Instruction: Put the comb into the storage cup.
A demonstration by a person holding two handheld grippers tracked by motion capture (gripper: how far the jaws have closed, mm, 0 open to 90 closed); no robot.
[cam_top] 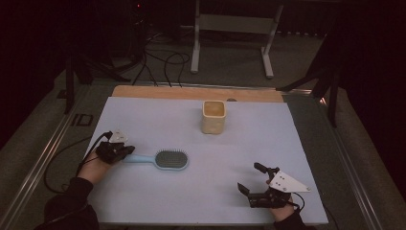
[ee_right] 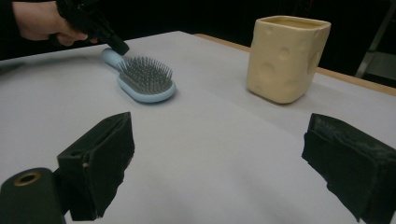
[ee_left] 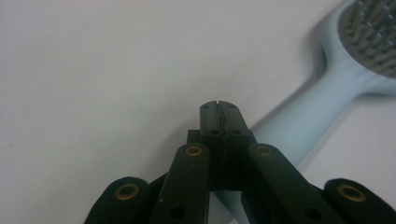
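So the hairbrush (cam_top: 164,159) is pale blue with a grey bristle pad, lying flat bristles-up on the left half of the table (cam_top: 143,115), handle pointing at my left gripper (ee_left: 219,108). Those fingers are pressed together with nothing in them, right at the handle end. My right gripper (cam_top: 253,180) sits near the front edge, fingers spread wide. The cream holder (cam_top: 213,116) stands near the far edge, with plenty of bare sheet between.

Both claws are matte black. The left claw (ee_left: 219,108) has brass-ringed screw holes on its linkage bars, and a black cable trails from it. The right claw (cam_top: 256,179) carries a grey three-cornered plate dotted with small screws. The person wears dark sleeves (cam_top: 72,199).
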